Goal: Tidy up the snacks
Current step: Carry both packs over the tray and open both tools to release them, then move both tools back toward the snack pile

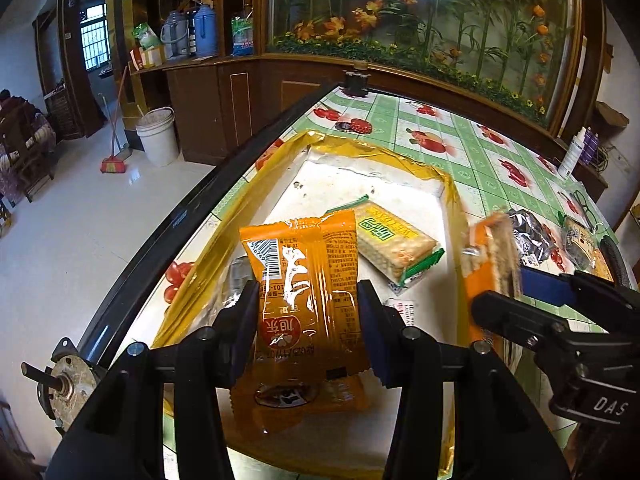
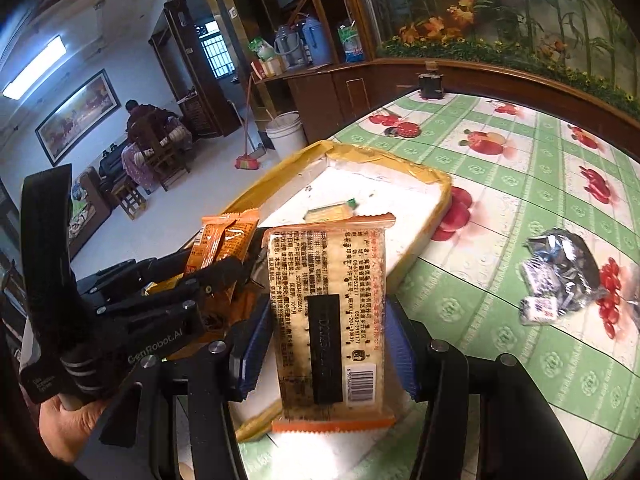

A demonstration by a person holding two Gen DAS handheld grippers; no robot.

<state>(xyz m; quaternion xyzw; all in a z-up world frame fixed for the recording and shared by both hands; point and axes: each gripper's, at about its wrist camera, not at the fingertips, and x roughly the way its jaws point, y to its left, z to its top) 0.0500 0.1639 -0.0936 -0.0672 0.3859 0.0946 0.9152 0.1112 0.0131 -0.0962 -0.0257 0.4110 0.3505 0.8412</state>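
Snacks: green cracker pack [image 1: 394, 242] lying in white tray [image 1: 340, 178].

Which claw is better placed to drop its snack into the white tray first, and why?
Left, probably. The left claw holds its orange packet directly over the white tray. The right claw holds its cracker pack nearer the tray's edge.

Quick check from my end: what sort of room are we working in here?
Most likely a lived-in home, a dining or living room. The table wears a fruit-print plastic cloth, a wooden cabinet holds thermos flasks, and a broom and bucket stand on the tiled floor.
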